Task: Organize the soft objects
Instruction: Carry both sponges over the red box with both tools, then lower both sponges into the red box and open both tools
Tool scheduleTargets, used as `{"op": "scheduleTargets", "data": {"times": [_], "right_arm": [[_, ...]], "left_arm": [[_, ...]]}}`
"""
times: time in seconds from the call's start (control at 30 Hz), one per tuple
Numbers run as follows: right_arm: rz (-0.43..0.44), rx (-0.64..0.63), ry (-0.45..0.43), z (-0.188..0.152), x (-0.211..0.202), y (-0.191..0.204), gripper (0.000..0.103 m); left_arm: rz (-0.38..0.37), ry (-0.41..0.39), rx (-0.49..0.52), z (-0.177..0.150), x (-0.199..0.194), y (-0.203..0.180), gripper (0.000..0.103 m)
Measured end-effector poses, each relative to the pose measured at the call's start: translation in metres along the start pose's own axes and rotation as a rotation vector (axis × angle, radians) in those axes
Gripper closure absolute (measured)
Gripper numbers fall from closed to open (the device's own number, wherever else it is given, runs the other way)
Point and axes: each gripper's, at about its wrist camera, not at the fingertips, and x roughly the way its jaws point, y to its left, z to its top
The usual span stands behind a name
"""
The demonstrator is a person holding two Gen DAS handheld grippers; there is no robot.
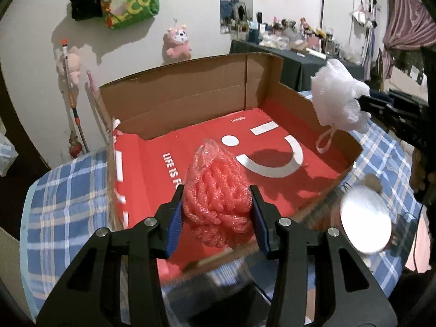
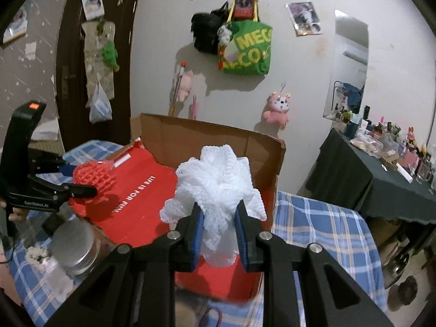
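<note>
The left tongs [image 1: 216, 212] sit nearest the lens, their blue pads [image 1: 174, 229] clamped on a pink foam net [image 1: 215, 190] bundled in clear plastic, held just above the near end of the cardboard box [image 1: 190, 92]. The right tongs [image 2: 219, 231] are likewise clamped, on a white mesh sponge [image 2: 218, 188] whose ruffles spill out above and beside the pads; in the left view the same sponge [image 1: 338, 98] hangs over the box's right wall, its pale loop [image 1: 324, 141] dangling inside. The box stands open, its floor lined with a red bag [image 1: 212, 147] printed with a white smiling face and the words "LIFE IS FOR FUN". It rests on a blue checked cloth [image 1: 65, 196] covering the tabletop. Just beside the box's near corner stands a jar with a silver lid [image 1: 365, 218]. On the wall behind hang a green bag [image 2: 248, 49], a black bag [image 2: 204, 32] and a pink plush toy [image 2: 276, 107]. To the right is a dark table [image 2: 354, 179] crowded with small items.
</note>
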Motion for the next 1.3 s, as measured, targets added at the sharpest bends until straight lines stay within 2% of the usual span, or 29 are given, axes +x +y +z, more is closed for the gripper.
{"op": "scheduleTargets", "data": {"times": [0.17,0.3,0.53,0.7,0.87,1.1,1.3], "right_arm": [[0.011,-0.032,0.104,0.029,0.047,0.000,0.080],[0.013,-0.034,0.221,0.047,0.097,0.001,0.080],[-0.001,-0.006,0.361,0.054,0.162,-0.001,0.080],[-0.008,-0.007,0.407,0.053,0.191,-0.003,0.079],[0.006,0.017,0.417,0.047,0.202,-0.004,0.078],[0.030,0.041,0.420,0.044,0.205,-0.003,0.072],[0.030,0.040,0.433,0.044,0.208,-0.004,0.062]], "left_arm": [[-0.011,0.063,0.017,0.034,0.030,0.007,0.061],[-0.019,0.122,0.037,0.057,0.063,0.007,0.061],[0.022,0.220,0.065,0.083,0.125,0.011,0.061],[0.045,0.256,0.064,0.092,0.155,0.016,0.060],[0.072,0.268,0.067,0.093,0.176,0.016,0.060],[0.060,0.236,0.061,0.093,0.181,0.013,0.057],[0.041,0.237,0.045,0.092,0.181,0.014,0.053]]}}
